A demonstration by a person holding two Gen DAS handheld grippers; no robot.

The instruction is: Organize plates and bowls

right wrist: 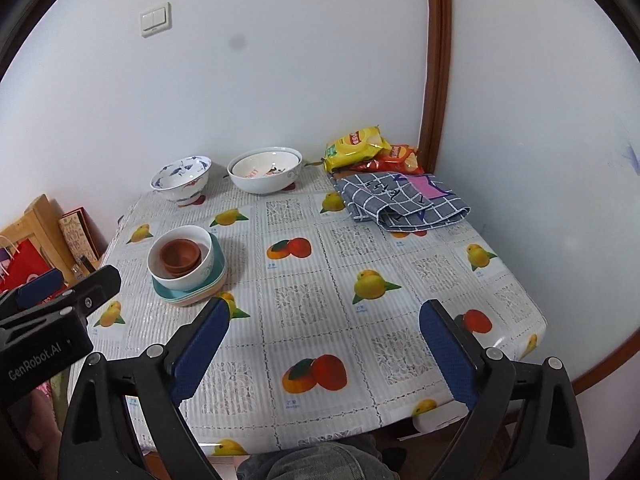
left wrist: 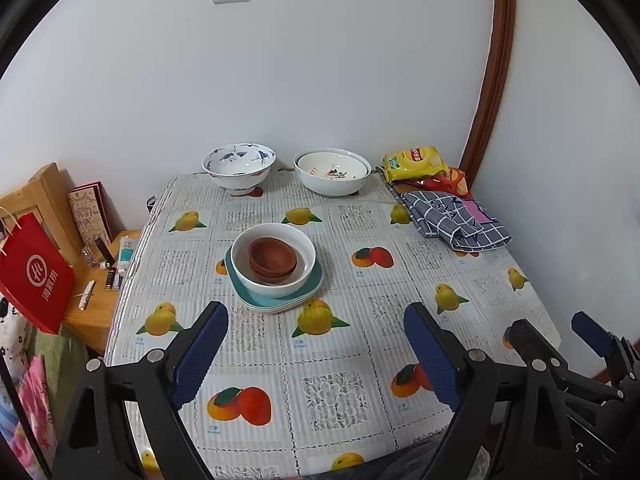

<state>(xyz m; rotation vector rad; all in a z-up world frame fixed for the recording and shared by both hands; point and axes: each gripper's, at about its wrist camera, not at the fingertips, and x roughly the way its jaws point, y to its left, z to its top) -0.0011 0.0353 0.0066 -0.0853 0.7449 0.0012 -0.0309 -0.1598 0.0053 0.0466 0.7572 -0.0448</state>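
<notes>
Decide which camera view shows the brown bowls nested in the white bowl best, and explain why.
The left wrist view: the brown bowls sit near the centre, seen from above inside the white bowl. The right wrist view shows them smaller, off to the left.

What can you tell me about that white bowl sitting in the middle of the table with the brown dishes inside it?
The white bowl looks like glazed ceramic, round and fairly deep, with a faint pattern on its outer wall in the right wrist view. It stands upright on a stack of squarish plates, teal on top and paler below. Nested inside are small brown bowls, clay-like, at least two. Neither gripper touches it; it sits apart from the two bowls by the wall.
</notes>
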